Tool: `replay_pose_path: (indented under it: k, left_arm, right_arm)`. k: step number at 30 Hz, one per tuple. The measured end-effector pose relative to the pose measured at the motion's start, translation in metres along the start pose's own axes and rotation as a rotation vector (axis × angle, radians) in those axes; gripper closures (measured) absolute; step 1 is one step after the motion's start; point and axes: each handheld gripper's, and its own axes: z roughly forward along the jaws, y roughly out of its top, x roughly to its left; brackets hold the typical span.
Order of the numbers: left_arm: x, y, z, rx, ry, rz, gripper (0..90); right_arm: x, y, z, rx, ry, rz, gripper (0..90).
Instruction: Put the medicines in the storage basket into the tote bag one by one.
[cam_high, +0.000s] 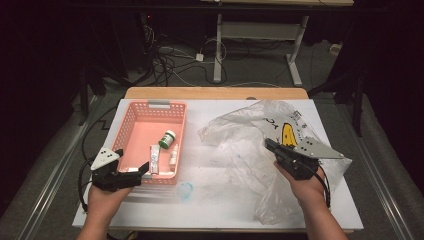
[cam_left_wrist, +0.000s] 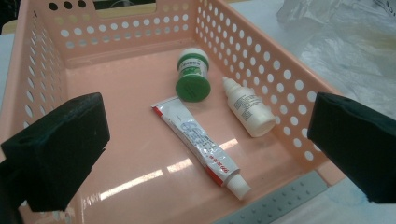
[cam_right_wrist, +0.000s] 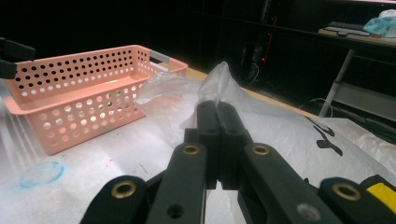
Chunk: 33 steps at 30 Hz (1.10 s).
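A pink perforated basket (cam_high: 155, 104) (cam_left_wrist: 261, 60) (cam_right_wrist: 79, 70) stands left of centre. Inside lie a green-lidded jar (cam_high: 168, 138) (cam_left_wrist: 192, 74), a white tube (cam_high: 154, 159) (cam_left_wrist: 198, 142) and a small white dropper bottle (cam_high: 173, 156) (cam_left_wrist: 247, 107). My left gripper (cam_high: 134, 162) (cam_left_wrist: 205, 135) hangs open over the basket's near left corner, its jaws wide apart and holding nothing. A crumpled clear plastic bag (cam_high: 240, 130) (cam_right_wrist: 280, 135) (cam_left_wrist: 345, 42) spreads over the table's right half. My right gripper (cam_high: 270, 144) (cam_right_wrist: 218, 109) is shut, and the bag rises in a peak at its tips.
The white table cover (cam_high: 220, 205) carries a faint blue ring mark (cam_high: 185, 190) (cam_right_wrist: 42, 173) just in front of the basket. The bag bears a yellow label (cam_high: 287, 134). Beyond the table's far edge are cables (cam_high: 165, 60) on the floor and a desk frame (cam_high: 218, 45).
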Motion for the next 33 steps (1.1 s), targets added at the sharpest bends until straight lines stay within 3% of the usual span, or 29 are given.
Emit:
replay_pose_path:
  k: [5, 12, 23, 33]
  left_arm:
    - [-0.004, 0.006, 0.003, -0.005, -0.009, -0.011, 0.0]
    - [-0.009, 0.028, 0.012, 0.02, -0.006, 0.012, 0.0]
    - [0.002, 0.048, 0.035, 0.045, -0.033, -0.049, 0.0]
    - [0.007, 0.064, 0.057, 0.16, -0.043, -0.057, 0.0]
  right_arm:
    - [-0.001, 0.001, -0.001, -0.008, -0.004, 0.007, 90.0]
    - [-0.002, 0.002, -0.002, -0.014, -0.005, 0.011, 90.0]
    - [-0.003, 0.002, -0.003, -0.014, -0.005, 0.012, 90.0]
    - [-0.003, 0.001, -0.002, -0.014, -0.006, 0.018, 90.0]
